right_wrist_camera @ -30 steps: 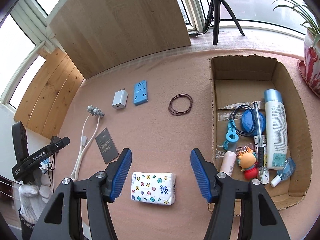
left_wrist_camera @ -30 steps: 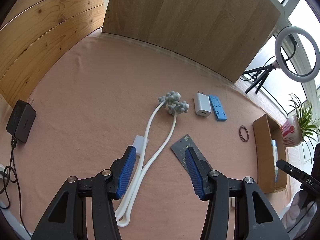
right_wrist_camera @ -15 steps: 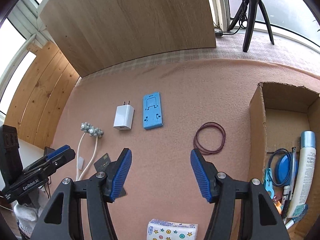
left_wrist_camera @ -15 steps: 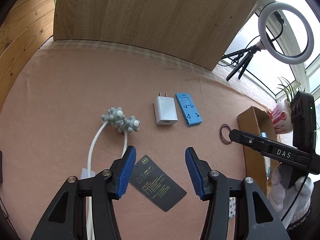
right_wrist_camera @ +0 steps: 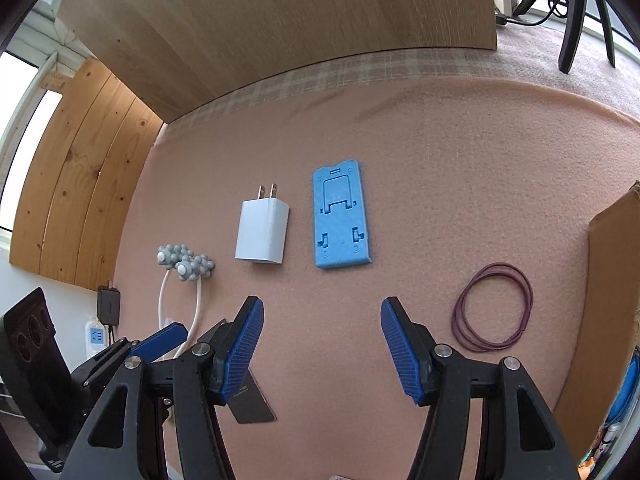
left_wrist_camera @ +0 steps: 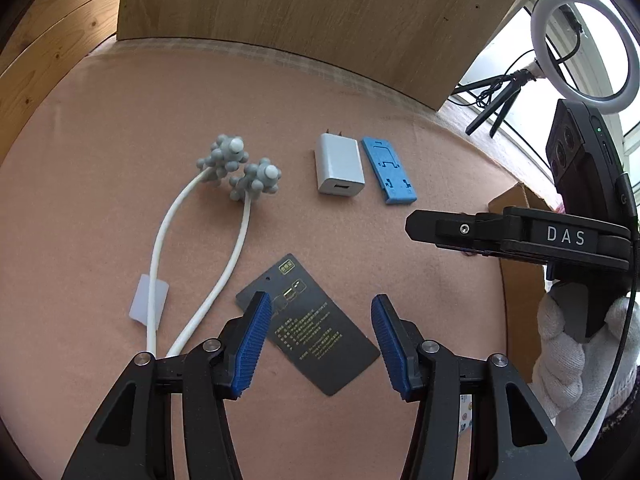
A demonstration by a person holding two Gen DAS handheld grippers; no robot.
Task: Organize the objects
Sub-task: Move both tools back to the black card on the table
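My left gripper (left_wrist_camera: 320, 340) is open and empty, hovering over a black card (left_wrist_camera: 312, 328) that lies flat on the pink mat. Left of it lies a white massager with grey knobbed heads (left_wrist_camera: 236, 172). Further off lie a white charger plug (left_wrist_camera: 339, 164) and a blue phone stand (left_wrist_camera: 388, 172). My right gripper (right_wrist_camera: 322, 344) is open and empty, just short of the blue phone stand (right_wrist_camera: 341, 216), with the white charger plug (right_wrist_camera: 262, 232) left of it and purple rubber bands (right_wrist_camera: 494, 312) to the right. The black card (right_wrist_camera: 250, 404) shows partly behind the right gripper's left finger.
A cardboard box (right_wrist_camera: 600, 300) stands at the right edge, its contents mostly hidden. A wooden board (right_wrist_camera: 280, 20) lines the back of the mat. A ring light on a tripod (left_wrist_camera: 580, 44) stands at the back right. The right gripper's body (left_wrist_camera: 520, 236) crosses the left wrist view.
Both grippers have moved forward and lower toward the mat. The left one now hovers over the black card. The right one has closed in on the blue phone stand; the tissue pack has left its view.
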